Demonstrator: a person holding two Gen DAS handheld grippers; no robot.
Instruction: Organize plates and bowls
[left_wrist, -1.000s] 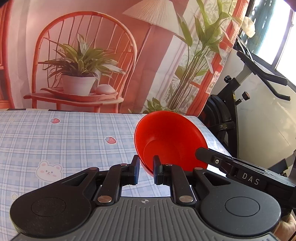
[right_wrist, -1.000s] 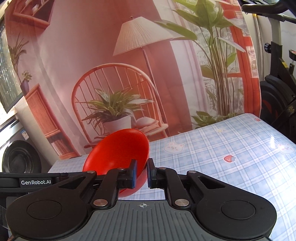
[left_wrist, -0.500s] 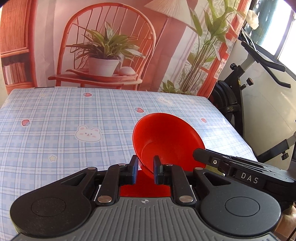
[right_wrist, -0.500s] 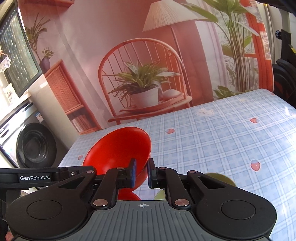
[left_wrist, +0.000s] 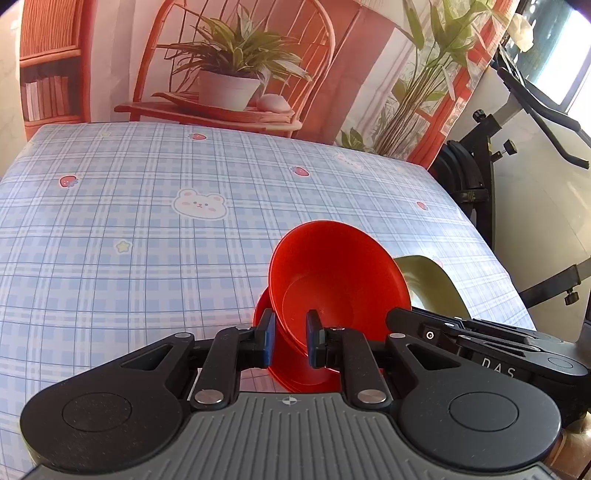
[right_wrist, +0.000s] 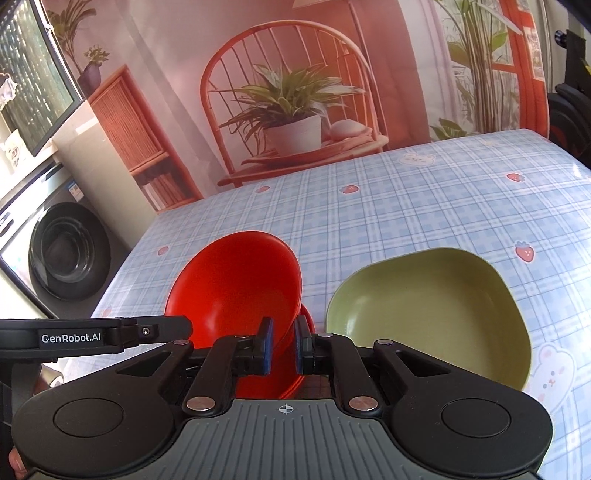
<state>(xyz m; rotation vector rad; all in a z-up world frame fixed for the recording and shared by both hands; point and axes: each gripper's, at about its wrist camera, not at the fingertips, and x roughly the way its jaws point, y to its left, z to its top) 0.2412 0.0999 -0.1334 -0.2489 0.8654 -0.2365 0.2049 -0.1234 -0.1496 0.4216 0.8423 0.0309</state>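
Both grippers hold one red bowl (left_wrist: 332, 280) by opposite sides of its rim. My left gripper (left_wrist: 290, 341) is shut on its near rim; the bowl tilts toward that camera. My right gripper (right_wrist: 281, 349) is shut on the same bowl's (right_wrist: 236, 284) other rim. A second red dish (left_wrist: 295, 373) lies right under the held bowl, mostly hidden; it also shows in the right wrist view (right_wrist: 291, 380). A green squarish bowl (right_wrist: 428, 314) sits on the table to the right of them, its edge visible in the left wrist view (left_wrist: 428, 284).
The table (left_wrist: 147, 229) wears a blue plaid cloth with bears and strawberries. A printed backdrop hangs behind it. An exercise bike (left_wrist: 517, 122) stands past the right edge, a washing machine (right_wrist: 62, 251) past the left.
Both grippers have lowered and tipped down with the red bowl. The table, the second red dish under the bowl and the green bowl have come into view.
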